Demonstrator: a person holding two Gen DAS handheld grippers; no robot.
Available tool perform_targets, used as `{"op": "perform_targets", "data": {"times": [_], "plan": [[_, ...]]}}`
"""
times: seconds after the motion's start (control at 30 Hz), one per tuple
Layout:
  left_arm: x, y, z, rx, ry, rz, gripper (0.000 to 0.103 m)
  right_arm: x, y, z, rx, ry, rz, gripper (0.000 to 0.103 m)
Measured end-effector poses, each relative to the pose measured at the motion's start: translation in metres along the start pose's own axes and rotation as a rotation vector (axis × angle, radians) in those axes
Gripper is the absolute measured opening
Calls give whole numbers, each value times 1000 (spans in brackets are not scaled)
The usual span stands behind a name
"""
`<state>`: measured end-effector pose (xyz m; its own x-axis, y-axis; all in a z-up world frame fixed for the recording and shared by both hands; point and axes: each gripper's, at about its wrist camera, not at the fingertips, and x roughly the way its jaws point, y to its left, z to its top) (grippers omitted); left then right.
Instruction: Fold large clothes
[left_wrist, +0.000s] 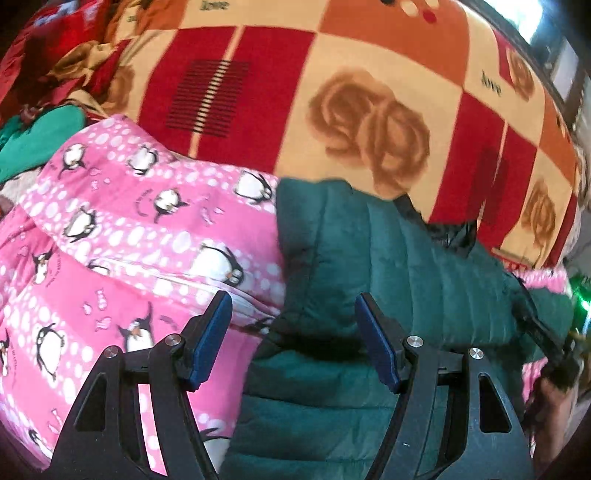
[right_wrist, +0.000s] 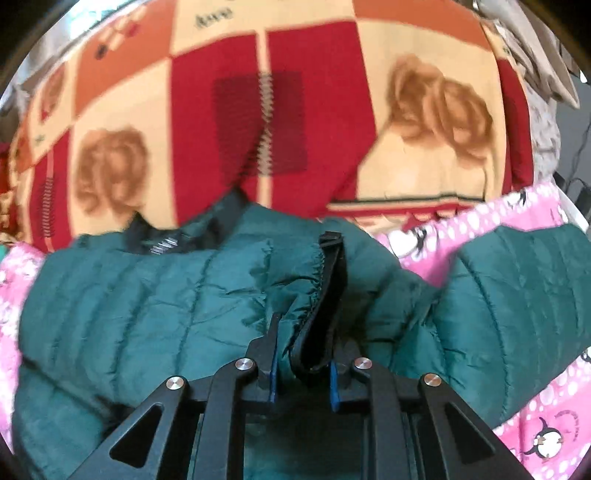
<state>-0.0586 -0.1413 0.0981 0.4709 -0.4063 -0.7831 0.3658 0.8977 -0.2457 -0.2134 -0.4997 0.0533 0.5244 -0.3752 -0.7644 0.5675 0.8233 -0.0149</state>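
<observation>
A dark green quilted jacket (right_wrist: 155, 306) lies spread across a pink penguin-print quilt (left_wrist: 122, 236), which in turn covers part of a blanket (left_wrist: 362, 122) patterned in red, orange and cream squares with brown roses. The jacket's black-lined collar (right_wrist: 173, 236) points toward the far side of the bed, and one sleeve (right_wrist: 517, 295) stretches off to the right over the pink quilt.

The right gripper (right_wrist: 303, 373) is clamped on a bunched fold of the jacket's front edge, where the black zip strip (right_wrist: 328, 295) stands up out of the green fabric; its blue-padded fingers (right_wrist: 334, 384) press in from either side of the gathered cloth.

In the left wrist view, the left gripper (left_wrist: 293, 334) hovers with its jaws standing wide apart and nothing between them, positioned over the spot where the jacket's left edge meets the pink quilt. One blue pad (left_wrist: 210, 339) is over the penguin print, the other over the green quilting.

At the far left of that view, a patch of green cloth (left_wrist: 40, 136) and a red floral fabric (left_wrist: 48, 48) lie heaped beyond the pink quilt
</observation>
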Motion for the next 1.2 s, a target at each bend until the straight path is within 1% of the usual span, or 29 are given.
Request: {"op": "perform_targets", "data": {"times": [0.07, 0.1, 0.13, 0.17, 0.2, 0.23, 0.33, 0.4, 0.47, 0.53, 0.6, 0.7, 0.77, 0.83, 0.93, 1.0, 1.1, 1.2], "plan": [[8, -10, -3, 19, 8, 5, 69, 17, 0, -4, 7, 39, 7, 18], [12, -16, -4, 32, 12, 10, 69, 19, -1, -6, 12, 51, 19, 23], [15, -21, -5, 41, 11, 12, 69, 17, -4, -5, 22, 54, 25, 37], [16, -25, -5, 49, 6, 13, 69, 13, -6, -4, 32, 45, 20, 46], [17, -28, -4, 55, -4, 16, 69, 4, -10, -4, 47, 27, 24, 61], [19, -31, -4, 60, -14, 21, 69, -4, -13, -2, 59, 8, 29, 69], [27, -45, 3, 71, -44, 36, 69, -26, -10, 4, 51, -35, 58, 69], [34, -52, 8, 72, -47, 40, 69, -37, 2, 10, 18, -54, 107, 69], [43, -60, 11, 77, -48, 44, 69, -37, 19, 18, -17, -53, 179, 69], [52, -70, 12, 94, -51, 61, 69, -27, 34, 25, -35, -28, 230, 69], [64, -82, 12, 135, -48, 94, 69, -17, 46, 25, -44, -6, 237, 69], [77, -89, 8, 175, -36, 133, 71, 8, 59, 22, -53, 40, 228, 70], [82, -88, 4, 174, -38, 128, 76, 29, 63, 17, -59, 75, 198, 74], [88, -86, 1, 162, -40, 114, 77, 35, 62, 15, -49, 73, 191, 79], [92, -87, -2, 169, -47, 126, 78, 31, 62, 18, -48, 81, 190, 79], [93, -89, -4, 180, -52, 137, 79, 21, 60, 20, -45, 86, 186, 79], [94, -89, -5, 181, -54, 137, 79, 0, 53, 20, -33, 54, 211, 79], [93, -89, -7, 180, -60, 138, 80, -17, 56, 13, -57, 27, 227, 79]]}}
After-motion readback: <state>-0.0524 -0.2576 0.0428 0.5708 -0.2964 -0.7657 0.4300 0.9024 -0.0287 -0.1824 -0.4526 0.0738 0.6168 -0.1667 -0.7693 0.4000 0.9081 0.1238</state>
